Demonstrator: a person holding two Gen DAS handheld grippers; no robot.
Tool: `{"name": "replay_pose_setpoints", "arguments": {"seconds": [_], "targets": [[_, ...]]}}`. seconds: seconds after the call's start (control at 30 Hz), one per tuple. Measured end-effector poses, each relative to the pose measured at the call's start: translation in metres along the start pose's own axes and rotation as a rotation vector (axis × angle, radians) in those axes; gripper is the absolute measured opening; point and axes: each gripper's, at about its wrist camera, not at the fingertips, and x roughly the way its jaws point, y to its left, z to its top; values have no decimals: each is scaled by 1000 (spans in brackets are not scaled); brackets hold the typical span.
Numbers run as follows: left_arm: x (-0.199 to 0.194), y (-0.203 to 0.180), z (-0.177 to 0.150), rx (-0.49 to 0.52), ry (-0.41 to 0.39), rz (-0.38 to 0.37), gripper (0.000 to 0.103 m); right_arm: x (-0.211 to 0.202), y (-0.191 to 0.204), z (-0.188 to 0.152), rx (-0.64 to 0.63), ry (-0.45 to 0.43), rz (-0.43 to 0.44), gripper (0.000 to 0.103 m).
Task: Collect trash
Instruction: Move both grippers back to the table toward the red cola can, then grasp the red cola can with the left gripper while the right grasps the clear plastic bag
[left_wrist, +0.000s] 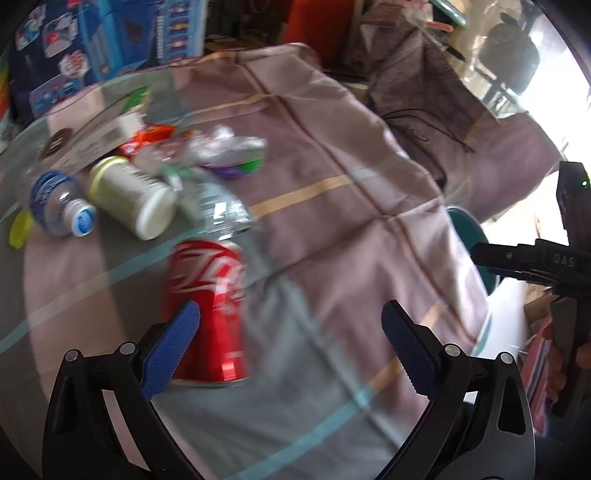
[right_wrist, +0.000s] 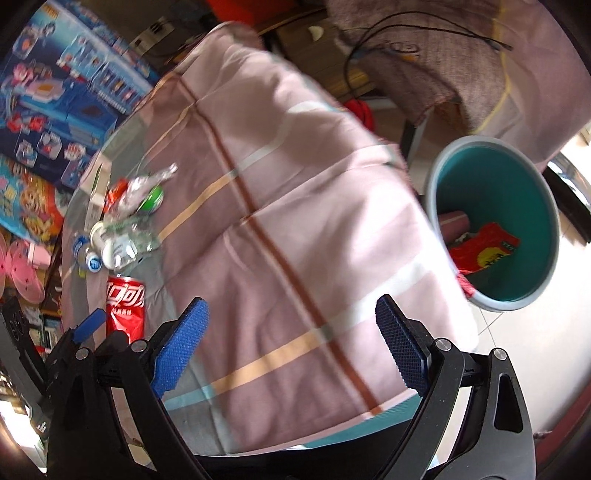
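Note:
A red cola can (left_wrist: 207, 310) lies on the glass-topped table, also in the right wrist view (right_wrist: 124, 308). My left gripper (left_wrist: 291, 347) is open and empty just before it, its left finger beside the can. Behind the can lie a crushed clear bottle (left_wrist: 216, 208), a white jar (left_wrist: 133, 197), a small blue-capped bottle (left_wrist: 61, 208), a clear plastic wrapper (left_wrist: 229, 147) and an orange wrapper (left_wrist: 146, 142). My right gripper (right_wrist: 291, 347) is open and empty over the table's near edge. A teal bin (right_wrist: 495, 221) on the floor at right holds a red wrapper (right_wrist: 484, 253).
A pink checked cloth (right_wrist: 295, 206) lies under the glass top. Blue toy boxes (right_wrist: 62, 96) stand at the back left. A white carton (left_wrist: 92, 134) lies behind the trash. A covered chair with black cables (right_wrist: 424, 51) stands beyond the bin.

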Motion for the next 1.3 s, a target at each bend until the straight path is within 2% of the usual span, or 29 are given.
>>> {"name": "replay_pose_setpoints", "arguments": {"seconds": [0.1,0.2,0.33,0.5,0.57,0.63,0.7,0.8,0.9,1.17,1.3], "targets": [[1,27,-8,-25,17,36,99,12,25,-3,-42,25,3,88],[4,47,-15,-49,40,37,99,23,44,-7,-74,47,6,88],[14,54,-18,-43,59,50,99,31,62,-9,-120,48,-13,88],[28,60,-15,-46,70,23,97,37,71,-9,-160,55,-44,88],[32,61,-14,-42,78,3,88,39,72,-8,-156,61,-54,88],[36,61,-13,-30,88,-13,68,41,73,-6,-152,63,-62,88],[39,60,-14,-21,91,-24,54,43,74,-3,-149,65,-68,88],[33,61,-15,-12,49,-9,54,49,81,1,-152,82,-68,88],[18,68,-12,-30,8,-26,54,56,94,8,-166,93,-55,88],[-20,119,1,-142,-87,30,54,73,170,39,-306,66,20,88],[-28,143,5,-203,-112,42,54,96,203,51,-373,88,41,88]]}}
